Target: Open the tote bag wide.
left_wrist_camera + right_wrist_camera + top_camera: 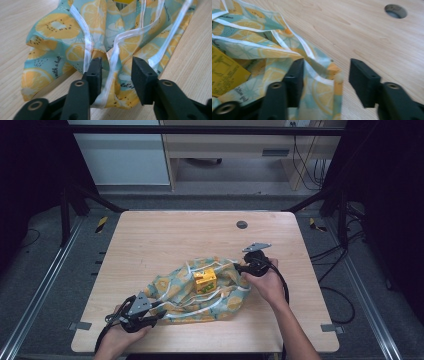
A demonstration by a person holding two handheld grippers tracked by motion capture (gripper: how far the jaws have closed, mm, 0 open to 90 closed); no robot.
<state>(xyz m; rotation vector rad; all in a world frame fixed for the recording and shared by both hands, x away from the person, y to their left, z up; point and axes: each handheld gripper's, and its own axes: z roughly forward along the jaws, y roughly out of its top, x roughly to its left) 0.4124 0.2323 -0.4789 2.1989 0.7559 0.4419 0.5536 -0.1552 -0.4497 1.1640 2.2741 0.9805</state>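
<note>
A teal cloth (pixel 175 290) printed with lemon slices and edged in white lies crumpled on the wooden table (pixel 165 235). A small yellow box (pixel 205 281) stands on its middle. My left gripper (pixel 161 312) is at the cloth's near-left end. In the left gripper view it (pixel 116 72) is open, with a fold of cloth (pixel 60 27) and its white hem between the jaws. My right gripper (pixel 239 267) is at the cloth's far-right end. It (pixel 325 72) is open too, its jaws on either side of a corner of the cloth (pixel 249 47), beside the yellow box (pixel 224 72).
A round cable hole (pixel 242 224) sits in the table's far right part, seen also as the hole (pixel 395 11) beyond the right gripper. Bare wood surrounds the cloth on all sides. Black frame posts and cables stand off the table's edges.
</note>
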